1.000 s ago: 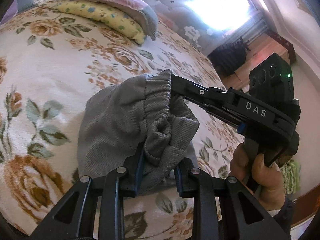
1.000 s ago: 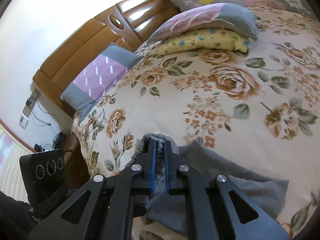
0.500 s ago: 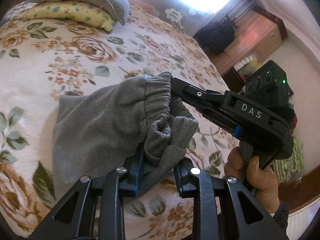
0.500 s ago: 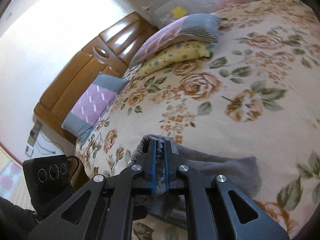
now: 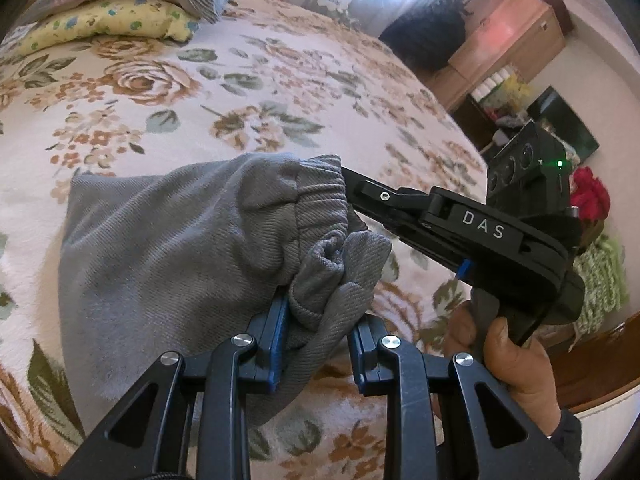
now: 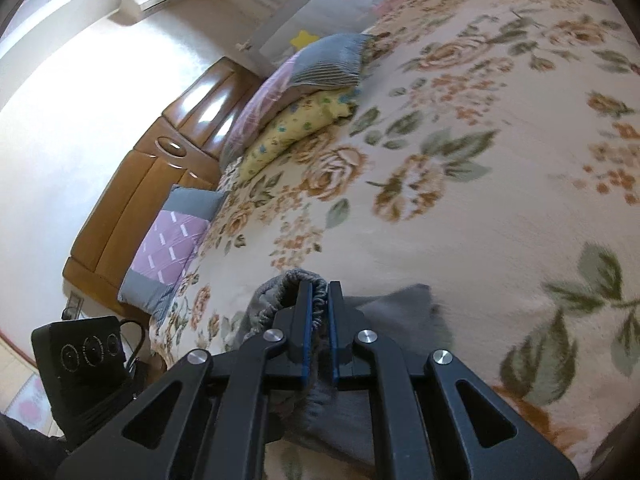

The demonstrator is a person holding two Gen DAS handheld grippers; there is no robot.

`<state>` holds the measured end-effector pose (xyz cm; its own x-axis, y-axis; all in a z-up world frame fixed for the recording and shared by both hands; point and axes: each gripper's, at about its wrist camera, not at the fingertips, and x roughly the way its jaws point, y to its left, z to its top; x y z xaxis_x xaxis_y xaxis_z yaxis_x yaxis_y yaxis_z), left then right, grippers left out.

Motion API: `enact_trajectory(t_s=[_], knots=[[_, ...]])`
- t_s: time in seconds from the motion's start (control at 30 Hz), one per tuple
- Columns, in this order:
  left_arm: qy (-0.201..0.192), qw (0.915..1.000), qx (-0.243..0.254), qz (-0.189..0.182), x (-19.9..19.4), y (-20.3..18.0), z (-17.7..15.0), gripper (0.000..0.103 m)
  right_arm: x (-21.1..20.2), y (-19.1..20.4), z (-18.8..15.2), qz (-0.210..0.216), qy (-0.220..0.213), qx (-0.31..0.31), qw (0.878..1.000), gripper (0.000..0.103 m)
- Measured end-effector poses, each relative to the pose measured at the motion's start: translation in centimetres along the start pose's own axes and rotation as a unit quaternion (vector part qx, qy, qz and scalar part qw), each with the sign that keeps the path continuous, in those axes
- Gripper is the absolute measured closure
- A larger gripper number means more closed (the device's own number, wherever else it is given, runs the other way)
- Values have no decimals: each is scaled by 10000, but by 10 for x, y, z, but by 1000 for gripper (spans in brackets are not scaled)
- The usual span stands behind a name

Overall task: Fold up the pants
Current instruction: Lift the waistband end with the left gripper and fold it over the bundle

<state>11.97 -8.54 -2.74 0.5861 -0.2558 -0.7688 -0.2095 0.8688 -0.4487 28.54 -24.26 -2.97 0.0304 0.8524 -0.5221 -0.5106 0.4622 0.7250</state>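
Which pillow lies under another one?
The yellow flowered pillow: the pink-and-grey pillow is stacked on it. The purple pillow lies alone by the headboard.

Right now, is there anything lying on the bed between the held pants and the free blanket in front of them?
Nothing visible. Both the left gripper and right gripper already clamp the grey pants, and the floral blanket ahead lies bare up to the pillows.

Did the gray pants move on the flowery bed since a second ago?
Yes. In the left wrist view the gray pants, held by both grippers, now sit farther from the yellow pillow, with more floral bedspread showing between them.
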Motion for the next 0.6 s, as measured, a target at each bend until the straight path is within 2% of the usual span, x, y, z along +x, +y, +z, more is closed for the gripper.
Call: enact_trajectory(t_s=[0.27,0.33,0.5,0.6], knots=[[187,9998,64,38,8,3,-6,72,6,-27,-15,-230,39,314,9992,94],[220,9997,71,20,5,4,-7,69,3,-28,-15,-353,-4,334,9988,90],[170,9997,-27,-170,-9,8,-12,51,-14,-25,-14,-633,-158,339,9973,90],[153,9996,-84,-227,-17,9,-16,47,-25,-15,-14,-768,-245,231,9965,89]])
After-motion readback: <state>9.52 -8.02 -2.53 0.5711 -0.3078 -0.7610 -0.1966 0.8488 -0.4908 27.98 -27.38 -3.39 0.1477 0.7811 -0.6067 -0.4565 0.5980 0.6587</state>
